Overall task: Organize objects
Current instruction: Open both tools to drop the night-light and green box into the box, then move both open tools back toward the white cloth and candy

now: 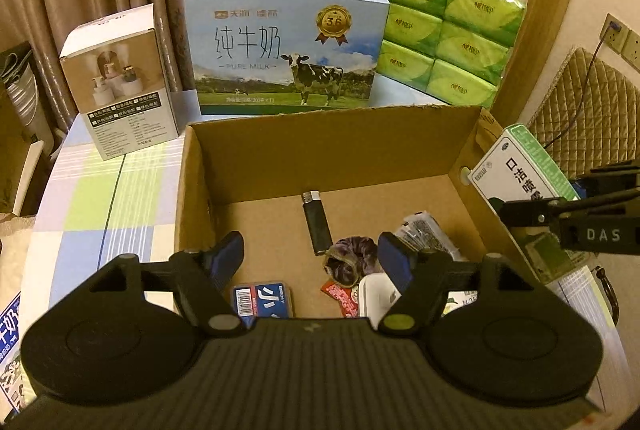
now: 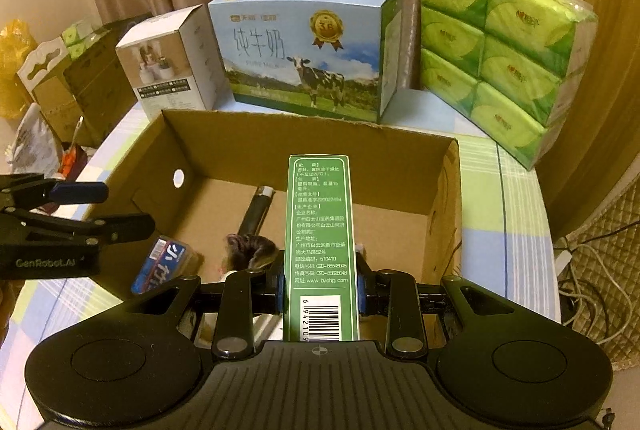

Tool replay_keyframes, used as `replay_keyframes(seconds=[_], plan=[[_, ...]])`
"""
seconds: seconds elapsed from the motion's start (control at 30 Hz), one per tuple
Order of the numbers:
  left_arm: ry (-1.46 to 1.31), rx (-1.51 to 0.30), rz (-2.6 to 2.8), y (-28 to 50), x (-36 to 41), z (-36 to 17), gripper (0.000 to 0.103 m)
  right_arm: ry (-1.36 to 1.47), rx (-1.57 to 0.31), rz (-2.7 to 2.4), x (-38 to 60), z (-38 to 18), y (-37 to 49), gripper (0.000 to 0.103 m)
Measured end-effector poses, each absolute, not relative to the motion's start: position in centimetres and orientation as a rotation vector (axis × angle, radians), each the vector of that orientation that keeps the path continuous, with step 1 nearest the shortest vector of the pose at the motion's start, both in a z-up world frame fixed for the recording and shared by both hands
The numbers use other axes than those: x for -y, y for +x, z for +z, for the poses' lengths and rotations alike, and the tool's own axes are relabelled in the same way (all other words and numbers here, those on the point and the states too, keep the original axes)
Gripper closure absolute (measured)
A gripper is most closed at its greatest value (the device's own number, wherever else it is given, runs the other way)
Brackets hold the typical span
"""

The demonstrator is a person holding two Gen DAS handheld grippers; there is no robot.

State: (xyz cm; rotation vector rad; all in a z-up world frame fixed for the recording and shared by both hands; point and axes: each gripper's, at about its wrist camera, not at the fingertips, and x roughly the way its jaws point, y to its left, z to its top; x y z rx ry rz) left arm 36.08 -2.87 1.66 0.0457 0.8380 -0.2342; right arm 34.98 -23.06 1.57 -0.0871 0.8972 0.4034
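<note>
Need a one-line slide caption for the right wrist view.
Right hand-held gripper holds a green medicine box above the open cardboard box.

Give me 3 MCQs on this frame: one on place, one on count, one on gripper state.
1. Where is the lighter?
A. on the tablecloth
B. on the floor of the cardboard box
C. on top of the milk carton

2. How many tissue packs show on the front face of the green bundle?
A. two
B. four
C. six

3. What is the right gripper doing?
A. shut on the green box
B. open, holding nothing
C. shut on the lighter

Answers:
1 B: it lies flat on the box bottom near the back wall.
2 C: two columns of three packs.
3 A: its fingers press both sides of the green box, above the cardboard box.
</note>
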Motion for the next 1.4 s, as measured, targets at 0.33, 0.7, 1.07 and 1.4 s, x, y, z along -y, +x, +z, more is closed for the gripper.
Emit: replay_keyframes(seconds=[0.33,0.7,1.07,1.4], plan=[[0.047,-0.804,-0.233,33.8,2.5,2.6,0.029,0.018,-0.818,0.416,24.4,2.4,34.9,0.026],[-0.007,-0.804,-0.221,26.8,2.3,3.2,0.017,0.094,-0.806,0.409,27.5,3.1,27.3,0.018],[-0.007,-0.809,-0.17,18.1,2.7,4.7,0.002,0.083,-0.814,0.398,28.2,3.3,17.2,0.002],[0.063,-0.795,-0.15,11.8,3.4,5.4,0.001,0.101,-0.812,0.401,28.6,3.4,10.0,0.002]])
